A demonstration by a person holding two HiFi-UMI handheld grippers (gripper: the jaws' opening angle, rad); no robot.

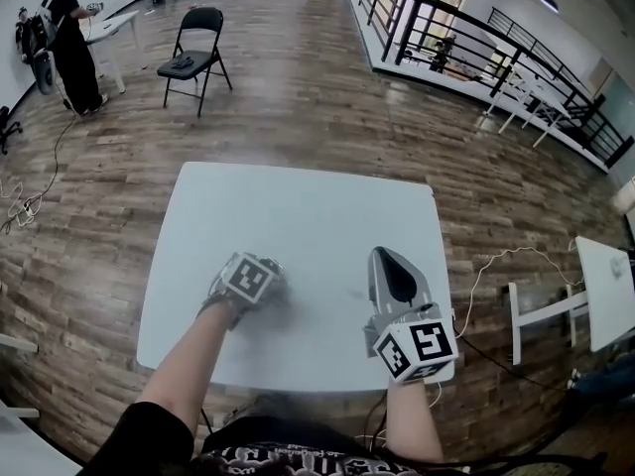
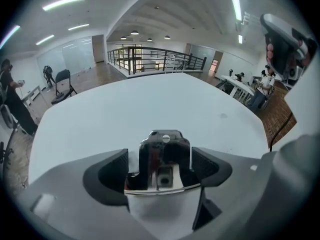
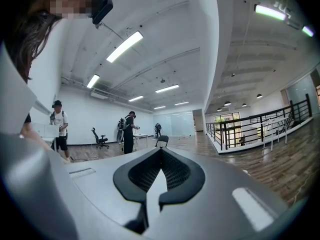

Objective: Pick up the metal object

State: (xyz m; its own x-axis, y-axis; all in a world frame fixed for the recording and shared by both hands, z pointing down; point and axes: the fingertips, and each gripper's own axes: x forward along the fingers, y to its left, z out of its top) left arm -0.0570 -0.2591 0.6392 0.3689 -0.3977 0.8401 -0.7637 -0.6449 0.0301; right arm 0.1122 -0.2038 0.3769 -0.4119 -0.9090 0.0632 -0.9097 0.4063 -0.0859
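Observation:
A shiny chrome metal object (image 2: 164, 154), a bracket with an upright hooked back, sits on the white table (image 1: 298, 216). It lies between the two dark pads (image 2: 107, 176) of my left gripper (image 2: 160, 165). The jaws stand wide, with a narrow gap showing on the left side of the upright part. In the head view my left gripper (image 1: 260, 286) rests low on the table's near left and hides the object. At the near right my right gripper (image 1: 385, 258) points away from me, shut with nothing in it, its pads (image 3: 150, 176) meeting at the tips.
The table's front edge (image 1: 298, 377) lies just behind both grippers. On the wooden floor beyond are a black folding chair (image 1: 195, 53), a person (image 1: 71, 43) at a desk far left, a black railing (image 1: 466, 38), white tables (image 1: 607, 291) at right, and cables (image 1: 25, 201).

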